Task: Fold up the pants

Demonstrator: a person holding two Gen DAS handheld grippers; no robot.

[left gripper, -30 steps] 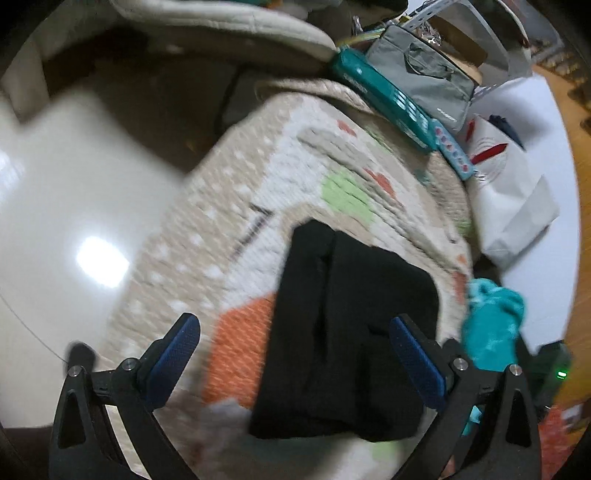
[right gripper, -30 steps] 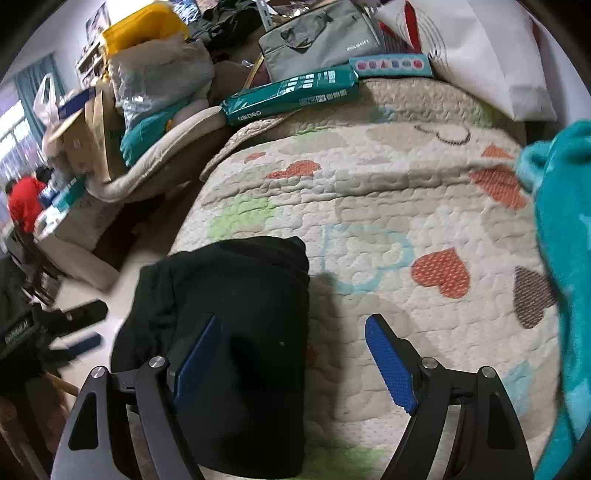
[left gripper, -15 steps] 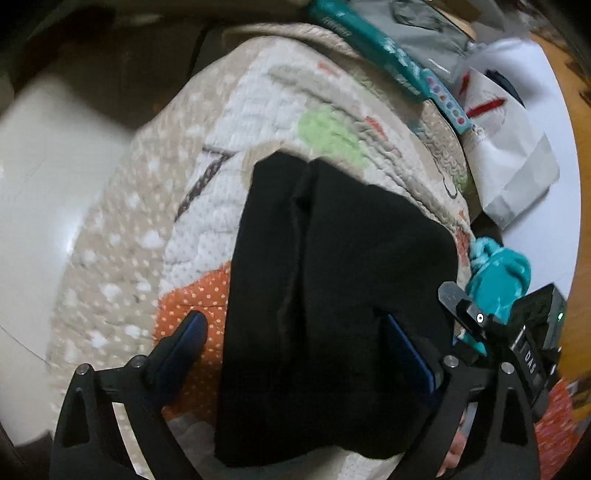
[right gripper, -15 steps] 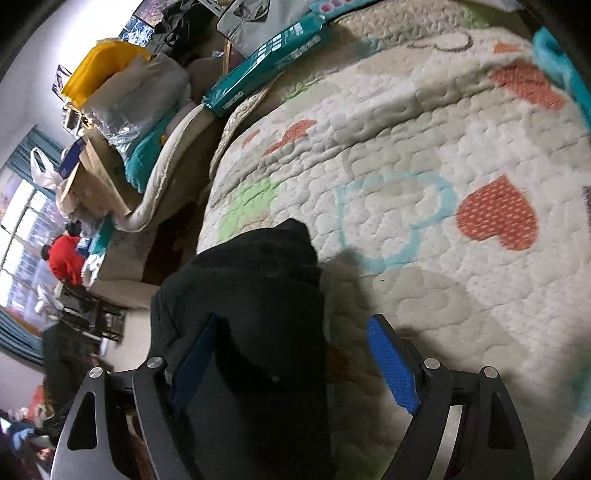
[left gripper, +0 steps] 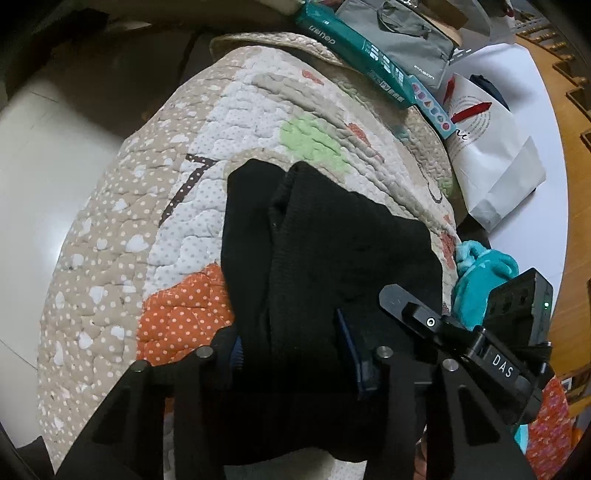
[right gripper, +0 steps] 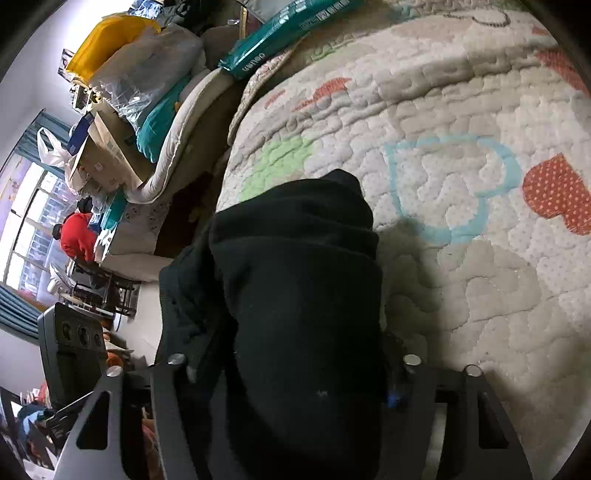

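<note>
The black pants [left gripper: 332, 266] lie folded in a thick bundle on the quilted heart-patterned bedspread [left gripper: 155, 229], near its left edge. My left gripper [left gripper: 291, 354] is closed on the near end of the bundle; black cloth fills the gap between its blue pads. My right gripper [right gripper: 291, 373] also grips the near end of the pants [right gripper: 295, 280], its fingers pressed into the cloth on both sides. The right gripper's body shows in the left wrist view [left gripper: 461, 347], close beside the left one.
A teal box [left gripper: 354, 44], a grey bag [left gripper: 402, 33] and a white paper bag [left gripper: 491, 147] sit at the bed's far end. A teal cloth [left gripper: 480, 273] lies to the right. The floor [left gripper: 44, 155] drops off left of the bed; clutter [right gripper: 122, 74] stands beyond.
Both grippers moved forward onto the near end of the folded pants and closed on it; a second ago both were open above the bundle.
</note>
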